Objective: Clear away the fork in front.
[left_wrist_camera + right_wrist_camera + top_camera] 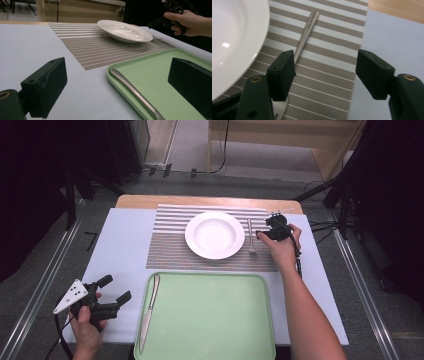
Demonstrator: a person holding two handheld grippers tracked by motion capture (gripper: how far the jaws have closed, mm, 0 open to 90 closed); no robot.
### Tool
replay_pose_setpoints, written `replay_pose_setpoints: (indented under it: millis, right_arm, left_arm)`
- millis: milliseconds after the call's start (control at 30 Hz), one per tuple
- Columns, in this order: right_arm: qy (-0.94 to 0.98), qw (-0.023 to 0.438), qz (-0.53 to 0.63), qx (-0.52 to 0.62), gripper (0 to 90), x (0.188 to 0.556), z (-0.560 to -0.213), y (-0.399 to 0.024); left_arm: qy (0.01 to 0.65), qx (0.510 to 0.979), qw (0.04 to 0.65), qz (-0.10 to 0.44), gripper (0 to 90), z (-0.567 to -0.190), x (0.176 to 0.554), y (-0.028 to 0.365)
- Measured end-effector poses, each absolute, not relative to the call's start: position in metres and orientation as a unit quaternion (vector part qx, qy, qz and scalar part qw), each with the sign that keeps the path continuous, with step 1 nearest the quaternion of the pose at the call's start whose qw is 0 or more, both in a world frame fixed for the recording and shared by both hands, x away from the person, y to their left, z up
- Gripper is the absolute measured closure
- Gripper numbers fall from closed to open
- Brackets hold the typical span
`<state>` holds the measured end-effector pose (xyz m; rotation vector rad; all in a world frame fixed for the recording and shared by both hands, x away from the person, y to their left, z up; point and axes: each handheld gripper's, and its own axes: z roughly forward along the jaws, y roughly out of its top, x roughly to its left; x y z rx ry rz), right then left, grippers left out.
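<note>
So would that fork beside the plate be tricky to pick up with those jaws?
Probably a bit. The fork looks like smooth, stiff metal, so it may slip between the pads. It lies flat on the woven placemat, leaving little to get under. It looks thin and likely light, close to the white plate.

plate (215, 235) crowds the fork (250, 236); bare mat (170, 252) lies left.

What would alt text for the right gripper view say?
The right gripper hangs open over a striped placemat, its jaws apart with nothing pressed between them. A fork lies on the mat, its handle running up from behind the left jaw, beside a white plate.
</note>
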<state>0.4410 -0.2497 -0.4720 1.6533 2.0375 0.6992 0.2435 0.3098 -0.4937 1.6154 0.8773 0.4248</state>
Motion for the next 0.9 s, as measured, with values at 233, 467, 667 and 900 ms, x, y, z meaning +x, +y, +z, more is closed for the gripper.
replay_pose_setpoints:
  millis: [233, 467, 667, 900]
  right_arm:
    - [0.732, 0.191, 0.232, 0.612, 42.4, 0.45, -0.479, -0.24]
    - [0.728, 0.171, 0.242, 0.618, 53.2, 0.453, -0.481, -0.235]
    - [0.725, 0.152, 0.244, 0.626, 61.2, 0.454, -0.483, -0.23]
    - [0.734, 0.152, 0.239, 0.617, 64.3, 0.456, -0.484, -0.221]
  left_arm:
    - [0.377, 0.693, 0.587, 0.183, 2.3, -0.494, 0.243, 0.31]
    - [0.377, 0.693, 0.586, 0.183, 2.3, -0.494, 0.244, 0.309]
    - [0.375, 0.695, 0.586, 0.182, 2.3, -0.494, 0.244, 0.309]
    - [0.374, 0.696, 0.584, 0.183, 2.3, -0.494, 0.244, 0.309]
